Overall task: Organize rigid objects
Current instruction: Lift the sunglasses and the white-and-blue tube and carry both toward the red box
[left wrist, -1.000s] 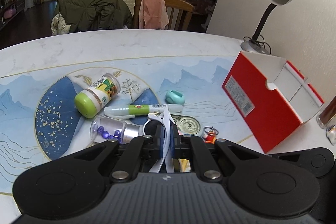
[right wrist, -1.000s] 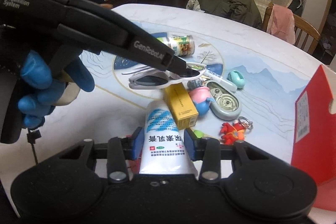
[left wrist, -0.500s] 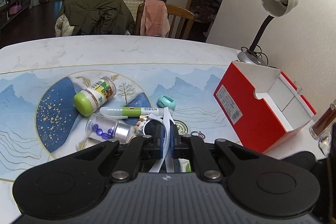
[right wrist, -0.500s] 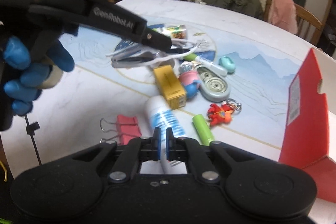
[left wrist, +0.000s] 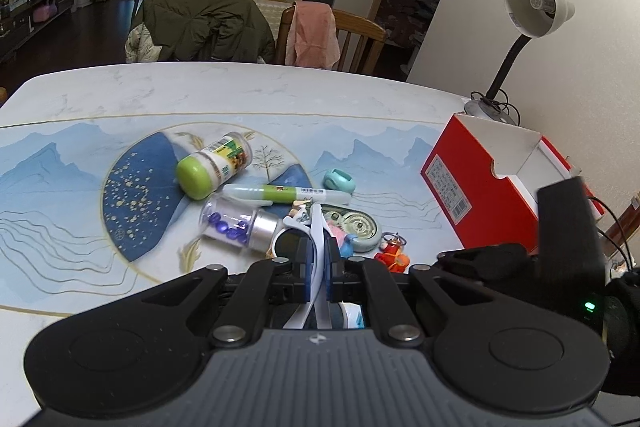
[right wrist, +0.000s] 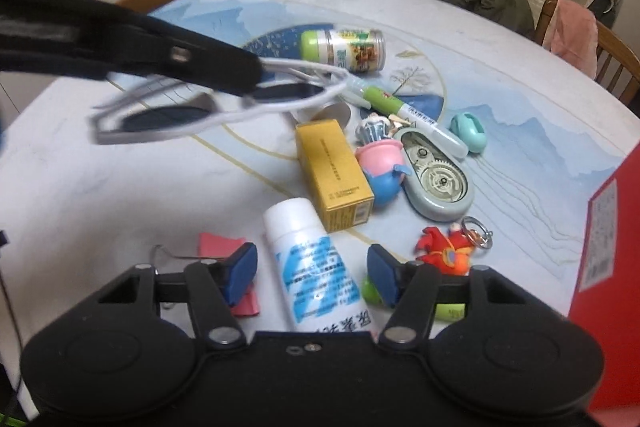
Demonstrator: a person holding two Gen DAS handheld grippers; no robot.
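My left gripper point(left wrist: 316, 261) is shut on the white-framed sunglasses point(left wrist: 317, 227), gripping a temple arm and holding them above the table. In the right wrist view the left gripper point(right wrist: 256, 75) reaches in from the left, with the sunglasses point(right wrist: 168, 115) hanging over the pile. My right gripper point(right wrist: 312, 269) is low over the table, its jaws opening. A white tube with blue print point(right wrist: 316, 263) lies between the blue pads point(right wrist: 240, 267), which do not press on it. The open red box point(left wrist: 472, 187) stands at the right.
The pile holds a green-capped bottle point(right wrist: 344, 47), a marker point(right wrist: 404, 111), a yellow box point(right wrist: 332, 175), a pink and blue toy point(right wrist: 382, 167), a grey tape dispenser point(right wrist: 440, 179), a red keychain figure point(right wrist: 444, 253), a bead vial point(left wrist: 236, 223) and a red clip point(right wrist: 218, 243). A lamp point(left wrist: 532, 3) stands behind the box.
The right jaws held the tube, then stood shut above it, and now stand apart astride it, lower. The left gripper has lifted the sunglasses away from the pile.
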